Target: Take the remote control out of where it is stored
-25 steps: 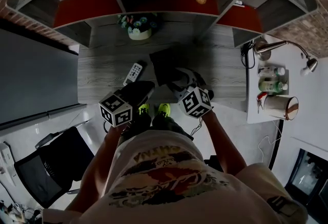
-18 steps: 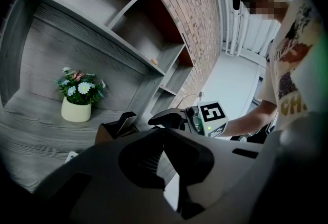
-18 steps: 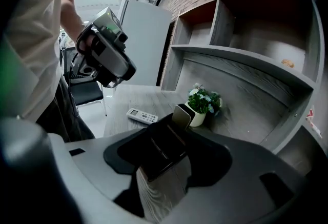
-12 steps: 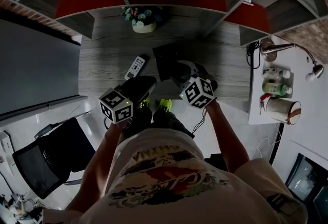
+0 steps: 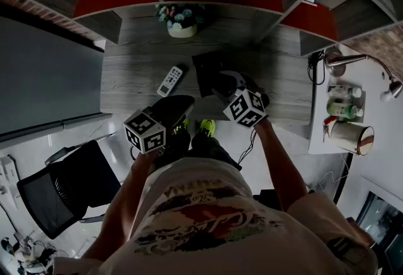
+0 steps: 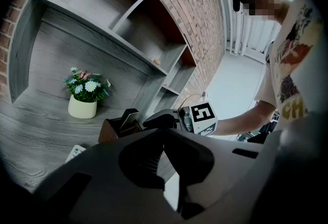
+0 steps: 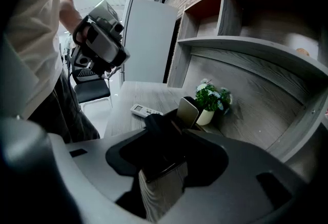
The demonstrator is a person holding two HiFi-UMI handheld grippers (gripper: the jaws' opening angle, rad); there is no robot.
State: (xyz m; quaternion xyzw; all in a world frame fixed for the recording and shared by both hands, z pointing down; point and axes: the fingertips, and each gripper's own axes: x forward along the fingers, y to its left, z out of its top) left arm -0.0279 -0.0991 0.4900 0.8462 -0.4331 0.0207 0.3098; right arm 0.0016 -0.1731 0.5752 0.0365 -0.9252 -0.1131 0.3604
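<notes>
The only clear markings are the black-and-white square codes on the two marker cubes, one on the left gripper (image 5: 187, 102) and one on the right gripper (image 5: 217, 78). The lettering on the person's shirt (image 5: 201, 204) is too warped to read, and the print on the keys of the white remote (image 5: 170, 80) is too small. The remote control (image 7: 187, 111) stands on end in the dark holder (image 5: 204, 69) on the grey desk (image 5: 132, 72). Its long axis runs upward with a slight lean, its rounded top is clear of the holder's rim, and its pale broad face is turned toward the right gripper's camera. The right gripper is down at the holder with its claw released. Its jaws have just been closing but stand apart, with the remote control just past the tip of one jaw, and no view shows whether a pad touches it. The left gripper hangs near the holder on the person's side, over the desk edge, with its claw clenched on nothing. There are two remotes. The white one lies flat on the desk just left of the holder, its long axis slanting across the grain. One flower pot (image 5: 182, 29) sits beyond the holder, against the shelf back.
</notes>
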